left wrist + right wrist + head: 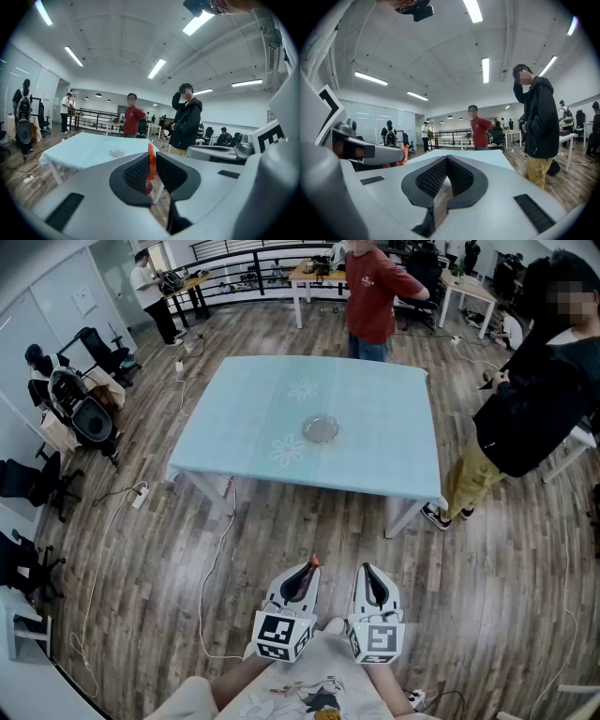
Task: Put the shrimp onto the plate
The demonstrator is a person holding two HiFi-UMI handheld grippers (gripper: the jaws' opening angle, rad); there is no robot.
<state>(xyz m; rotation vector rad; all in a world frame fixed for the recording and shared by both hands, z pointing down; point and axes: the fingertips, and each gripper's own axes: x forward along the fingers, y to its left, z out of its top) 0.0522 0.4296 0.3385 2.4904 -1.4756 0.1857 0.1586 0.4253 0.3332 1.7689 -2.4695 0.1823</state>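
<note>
Shrimp (150, 165): orange, and you held it upright between the jaws of your left gripper (152, 161), which were clamped on it.

— Agreed. In the head view its tip (314, 561) poked out past your left gripper (305, 573) at lower centre, over the wood floor (281, 521).

— Your right gripper (446, 161): jaws met at the tips, with nothing between them.

— Noted. It sat just beside the left one, also at lower centre (371, 576). You pointed both up-frame toward the table (375, 427).

— The plate (322, 428) lay near the middle of that pale blue table, well apart from the shrimp. From your left gripper's view it showed small, left of the jaws (116, 152).

— Two bystanders: a person in red (370, 292) stood at the far edge, and a person in black (534, 399) at the right.
</note>
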